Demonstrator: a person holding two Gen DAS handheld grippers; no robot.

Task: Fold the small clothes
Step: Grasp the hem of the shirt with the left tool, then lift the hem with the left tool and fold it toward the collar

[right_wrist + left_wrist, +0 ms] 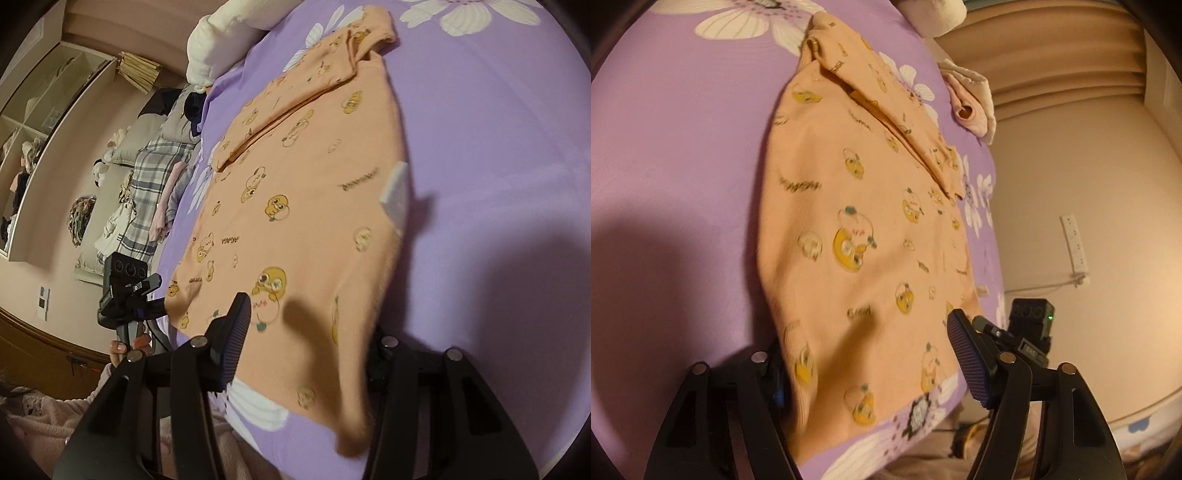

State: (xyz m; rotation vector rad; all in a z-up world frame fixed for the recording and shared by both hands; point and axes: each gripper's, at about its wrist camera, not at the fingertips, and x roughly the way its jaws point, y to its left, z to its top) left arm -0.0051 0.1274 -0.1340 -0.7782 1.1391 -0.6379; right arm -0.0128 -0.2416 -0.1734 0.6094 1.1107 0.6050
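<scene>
Holding two claws over the bed (683, 147), we count one orange shirt (857, 221) lying flat on the purple sheet, one sleeve folded across it toward 1 o'clock. Our left claw (871, 365) stands spread wide astride the hem at 6 o'clock, gripping nothing. Our right claw (306, 347) is likewise spread across the hem. One pink garment (971, 107) lies near the bed edge at 2 o'clock

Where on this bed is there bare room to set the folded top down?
Free: the plain purple sheet beside the orange top's folded long edge, up to the white flower print. Crowded: the other side, where the pink clothes sit at the bed's edge, and the near hem between both grippers.
</scene>
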